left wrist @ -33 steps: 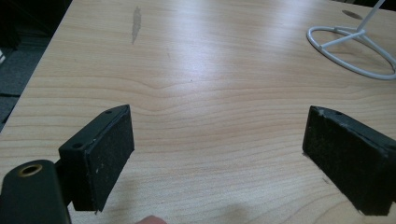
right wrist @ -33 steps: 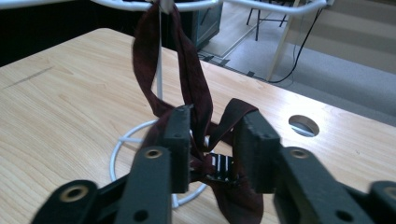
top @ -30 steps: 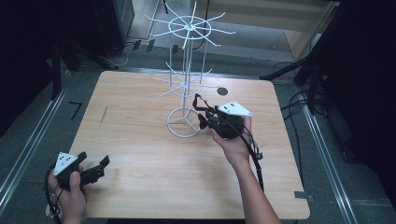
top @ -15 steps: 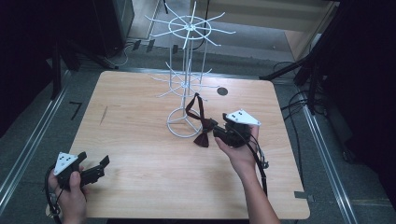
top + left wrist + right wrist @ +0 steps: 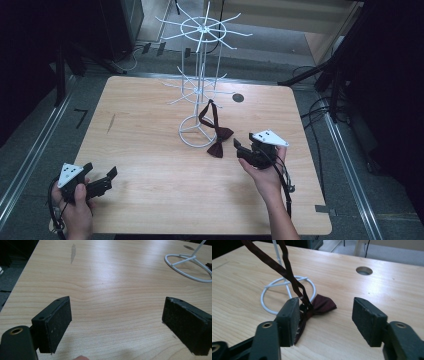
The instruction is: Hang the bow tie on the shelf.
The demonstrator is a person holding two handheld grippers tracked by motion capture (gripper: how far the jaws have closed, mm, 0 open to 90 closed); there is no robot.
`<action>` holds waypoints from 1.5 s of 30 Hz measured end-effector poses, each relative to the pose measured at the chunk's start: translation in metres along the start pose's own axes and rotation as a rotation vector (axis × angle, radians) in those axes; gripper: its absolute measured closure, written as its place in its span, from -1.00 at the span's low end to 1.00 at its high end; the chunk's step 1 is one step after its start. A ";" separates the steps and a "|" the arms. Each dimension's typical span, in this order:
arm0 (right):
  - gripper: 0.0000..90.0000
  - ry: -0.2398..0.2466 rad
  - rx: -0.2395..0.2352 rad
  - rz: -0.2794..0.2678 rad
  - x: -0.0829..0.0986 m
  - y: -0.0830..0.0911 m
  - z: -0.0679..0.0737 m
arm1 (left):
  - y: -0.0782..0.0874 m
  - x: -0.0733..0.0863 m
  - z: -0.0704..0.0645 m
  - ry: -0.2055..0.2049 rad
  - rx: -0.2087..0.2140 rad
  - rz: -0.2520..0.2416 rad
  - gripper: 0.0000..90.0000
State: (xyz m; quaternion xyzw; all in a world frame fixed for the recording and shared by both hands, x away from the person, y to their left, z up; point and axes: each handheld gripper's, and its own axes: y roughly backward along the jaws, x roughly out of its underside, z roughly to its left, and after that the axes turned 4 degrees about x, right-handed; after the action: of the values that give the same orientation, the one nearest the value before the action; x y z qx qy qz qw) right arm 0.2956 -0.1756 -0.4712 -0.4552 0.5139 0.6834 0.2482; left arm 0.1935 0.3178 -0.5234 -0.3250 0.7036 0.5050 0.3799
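A dark red bow tie (image 5: 219, 141) lies with its bow on the wooden table (image 5: 145, 130), while its strap (image 5: 206, 114) loops up to a lower arm of the white wire rack (image 5: 200, 90). My right gripper (image 5: 239, 150) is open just right of the bow. In the right gripper view, the bow tie (image 5: 322, 305) lies just past my right gripper (image 5: 327, 320), close to the left jaw, and the strap (image 5: 287, 272) rises up and to the left. My left gripper (image 5: 102, 170) is open near the table's front left corner. The left gripper view shows my left gripper (image 5: 116, 325) with bare wood between its jaws.
The rack's round base ring (image 5: 197, 132) stands mid-table, seen too as the base ring (image 5: 187, 265) and the base ring (image 5: 287, 293). A cable hole (image 5: 238, 98) sits behind the rack. Dark floor, cables and metal rails surround the table.
My right gripper drew back from the rack toward the front and let go of the bow tie, which now hangs by its strap with the bow on the table. The left gripper stayed put.
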 end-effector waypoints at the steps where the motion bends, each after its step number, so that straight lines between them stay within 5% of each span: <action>1: -0.18 -0.003 0.002 0.003 0.002 0.000 -0.001 | 0.000 0.000 0.000 0.000 0.001 0.001 -0.79; 24: -0.59 -0.068 0.052 0.050 0.059 0.028 -0.048 | 0.000 0.000 0.000 -0.001 -0.003 -0.002 -0.79; 45: -0.64 -0.126 0.123 0.073 0.098 0.066 -0.094 | 0.001 0.000 -0.001 -0.006 -0.005 -0.002 -0.79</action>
State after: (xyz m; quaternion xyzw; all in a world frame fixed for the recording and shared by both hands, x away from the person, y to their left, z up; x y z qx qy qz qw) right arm 0.2316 -0.2980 -0.5315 -0.3764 0.5543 0.6865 0.2825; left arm 0.1928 0.3173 -0.5233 -0.3253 0.7007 0.5075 0.3817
